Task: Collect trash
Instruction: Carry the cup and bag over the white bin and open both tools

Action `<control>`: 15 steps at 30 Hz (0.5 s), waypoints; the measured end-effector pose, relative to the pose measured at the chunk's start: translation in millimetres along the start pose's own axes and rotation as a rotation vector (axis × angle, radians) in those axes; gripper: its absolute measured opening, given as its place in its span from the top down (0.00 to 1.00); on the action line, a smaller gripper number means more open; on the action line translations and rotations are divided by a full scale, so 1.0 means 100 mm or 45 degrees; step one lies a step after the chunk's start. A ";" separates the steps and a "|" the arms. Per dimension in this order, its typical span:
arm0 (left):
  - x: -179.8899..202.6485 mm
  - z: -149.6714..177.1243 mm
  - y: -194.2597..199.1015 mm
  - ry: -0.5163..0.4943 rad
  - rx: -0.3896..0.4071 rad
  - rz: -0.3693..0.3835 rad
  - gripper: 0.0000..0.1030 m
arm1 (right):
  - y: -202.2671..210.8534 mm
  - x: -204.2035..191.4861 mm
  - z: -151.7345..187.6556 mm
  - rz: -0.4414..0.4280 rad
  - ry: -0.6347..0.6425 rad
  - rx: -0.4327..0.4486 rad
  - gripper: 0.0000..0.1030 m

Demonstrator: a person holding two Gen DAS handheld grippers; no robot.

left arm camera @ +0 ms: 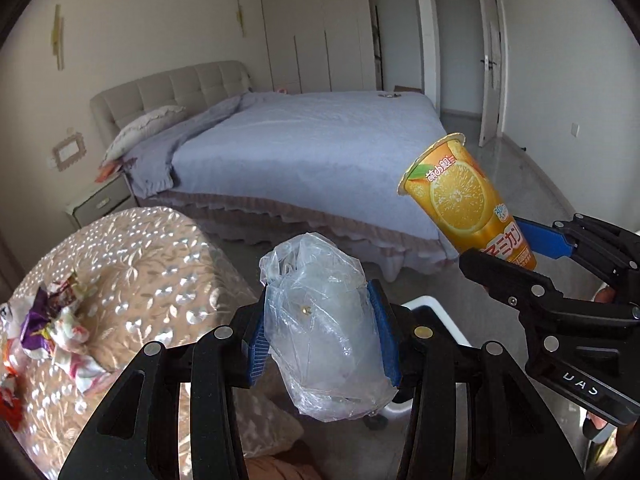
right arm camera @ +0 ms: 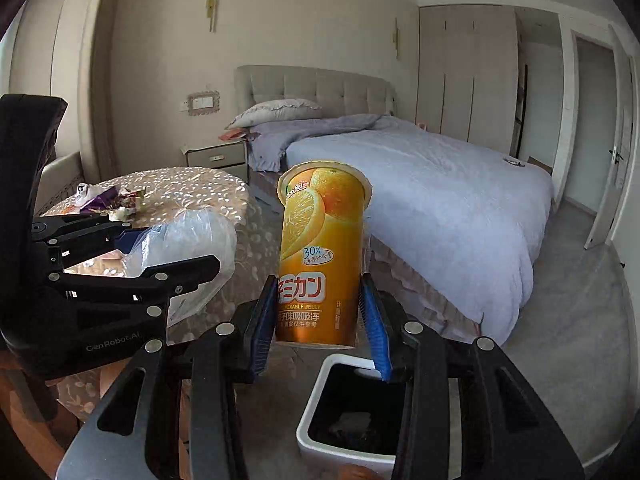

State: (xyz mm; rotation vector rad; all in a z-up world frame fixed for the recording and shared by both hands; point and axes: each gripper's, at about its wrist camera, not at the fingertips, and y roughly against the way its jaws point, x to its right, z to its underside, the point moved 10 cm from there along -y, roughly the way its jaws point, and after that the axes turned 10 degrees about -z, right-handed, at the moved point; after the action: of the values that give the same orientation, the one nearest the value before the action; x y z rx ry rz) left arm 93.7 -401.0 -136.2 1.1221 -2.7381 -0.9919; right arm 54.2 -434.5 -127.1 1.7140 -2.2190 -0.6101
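Here the left tongs (left arm camera: 320, 332) are gripping a crumpled clear plastic bag (left arm camera: 328, 332), the blue pads pressing on both its sides. The right tongs (right arm camera: 320, 320) are clamping the lower part of an orange jelly cup (right arm camera: 322, 256), which is standing upright between the blue pads in the right wrist view. Taking the white trash bin (right arm camera: 316, 400) as the landmark: it is sitting on the floor with its dark inside showing, and the cup is hanging above its far rim. The bag is being held to the left of the bin, also higher than it. The counter (right arm camera: 200, 188), draped in a patterned cloth, is standing left of and beyond the bin, and crumpled wrappers (right arm camera: 116, 198) are lying on its far left part. The bed (right arm camera: 440, 184) is lying beyond the bin, to its right.
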 end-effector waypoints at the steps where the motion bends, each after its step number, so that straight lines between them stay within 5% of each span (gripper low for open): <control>1: 0.12 0.02 -0.08 -0.021 -0.016 0.027 0.57 | -0.04 0.09 0.10 0.023 -0.015 -0.026 0.59; 8: 0.82 0.18 -0.63 -0.113 -0.140 0.172 0.57 | -0.21 0.55 0.72 0.093 -0.130 -0.150 0.59; 15: 1.13 0.47 -1.19 -0.155 -0.297 0.234 0.57 | -0.55 0.90 1.19 0.117 -0.219 -0.287 0.59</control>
State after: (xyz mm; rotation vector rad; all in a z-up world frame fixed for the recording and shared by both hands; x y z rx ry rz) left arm 73.2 -511.6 -264.7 0.7848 -2.6630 -1.3467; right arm 22.7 -513.3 -261.6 1.4893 -2.2266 -0.9761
